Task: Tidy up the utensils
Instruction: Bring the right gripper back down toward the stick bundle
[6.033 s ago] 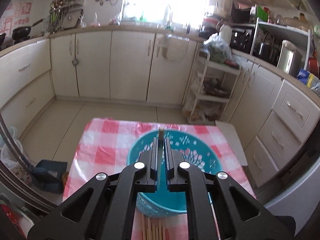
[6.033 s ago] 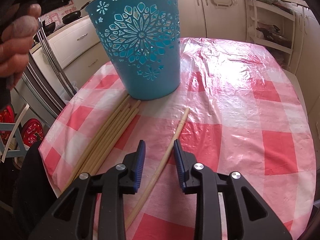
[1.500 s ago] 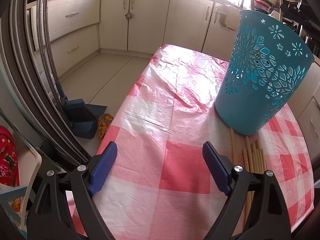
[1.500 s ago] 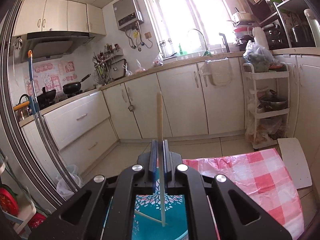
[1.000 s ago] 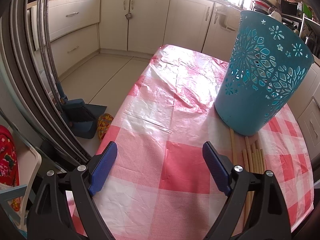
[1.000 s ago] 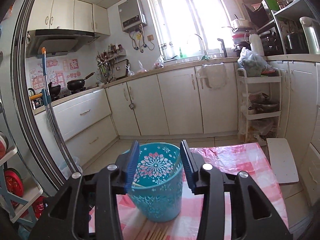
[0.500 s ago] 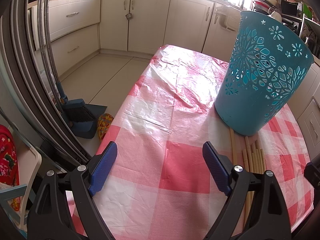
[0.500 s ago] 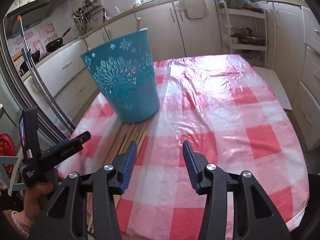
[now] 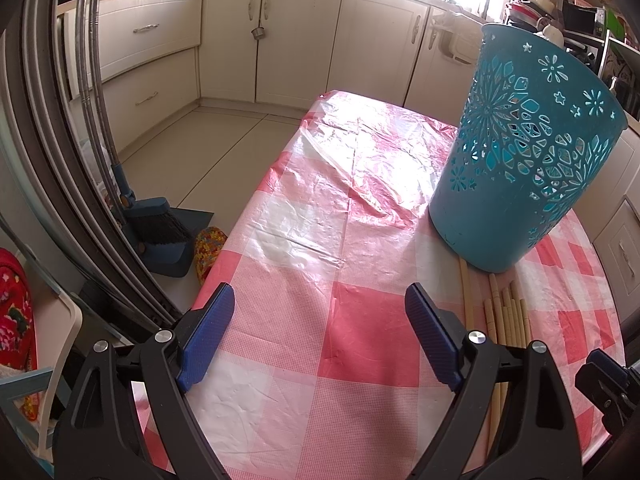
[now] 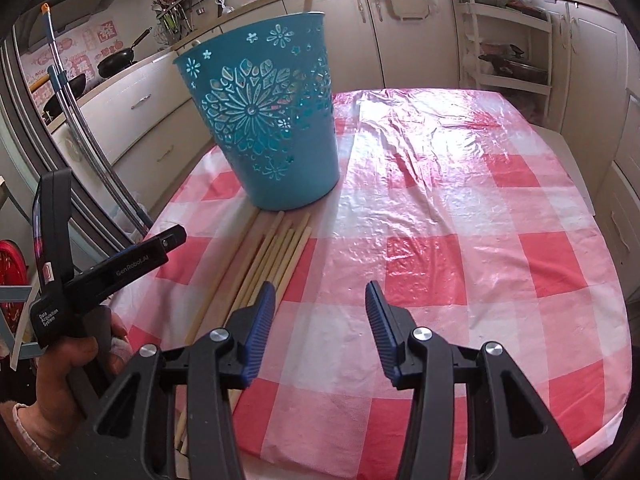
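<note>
A teal cut-out basket (image 10: 264, 128) stands upright on the red-checked tablecloth (image 10: 440, 216), with one pale stick tip (image 10: 308, 0) poking above its rim. Several pale wooden sticks (image 10: 276, 252) lie side by side in front of it. My right gripper (image 10: 320, 320) hovers open over the cloth just right of the sticks, nothing between its blue pads. In the left wrist view the basket (image 9: 520, 160) is at the right and the sticks (image 9: 504, 312) lie beside the right finger. My left gripper (image 9: 320, 332) is wide open and empty over the cloth near the table's left edge.
A hand holds the left gripper's body (image 10: 80, 276) at the left of the right wrist view. A broom and dustpan (image 9: 160, 232) sit on the floor left of the table. Cabinets (image 9: 280, 40) line the far wall. A white rack (image 10: 508, 40) stands beyond the table.
My right gripper let go of a stick into the basket, then dropped from above it and tilted down toward the table. The left gripper has not moved.
</note>
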Demonstrator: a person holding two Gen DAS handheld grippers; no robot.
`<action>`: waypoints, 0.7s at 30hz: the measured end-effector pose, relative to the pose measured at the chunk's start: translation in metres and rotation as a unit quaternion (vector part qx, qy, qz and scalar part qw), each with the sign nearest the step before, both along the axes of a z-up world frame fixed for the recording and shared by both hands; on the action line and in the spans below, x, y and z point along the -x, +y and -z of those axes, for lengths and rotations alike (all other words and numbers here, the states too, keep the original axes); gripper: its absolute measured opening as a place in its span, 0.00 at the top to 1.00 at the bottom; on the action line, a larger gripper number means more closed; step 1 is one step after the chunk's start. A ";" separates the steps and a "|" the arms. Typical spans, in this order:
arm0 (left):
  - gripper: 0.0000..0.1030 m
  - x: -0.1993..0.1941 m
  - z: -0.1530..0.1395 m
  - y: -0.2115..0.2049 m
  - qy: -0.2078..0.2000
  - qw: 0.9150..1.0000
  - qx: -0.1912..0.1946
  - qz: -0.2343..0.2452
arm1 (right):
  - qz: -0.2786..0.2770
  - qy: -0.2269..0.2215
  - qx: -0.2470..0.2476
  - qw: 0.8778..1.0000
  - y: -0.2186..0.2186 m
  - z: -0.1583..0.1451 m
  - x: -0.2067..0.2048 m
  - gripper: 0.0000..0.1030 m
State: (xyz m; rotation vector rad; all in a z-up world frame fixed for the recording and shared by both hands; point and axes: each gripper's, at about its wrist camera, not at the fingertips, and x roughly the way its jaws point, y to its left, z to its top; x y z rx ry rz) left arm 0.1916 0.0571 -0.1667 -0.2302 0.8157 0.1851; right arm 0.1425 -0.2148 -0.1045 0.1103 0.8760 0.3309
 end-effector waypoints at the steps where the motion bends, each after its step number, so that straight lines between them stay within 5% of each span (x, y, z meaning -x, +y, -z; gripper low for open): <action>1: 0.19 0.000 0.000 0.000 0.000 1.000 0.000 0.000 | -0.001 0.001 0.001 1.000 0.001 0.000 0.000 0.54; 21: 0.19 0.000 0.000 0.000 -0.003 1.000 0.004 -0.002 | -0.003 0.021 0.003 1.000 0.009 0.006 -0.002 0.62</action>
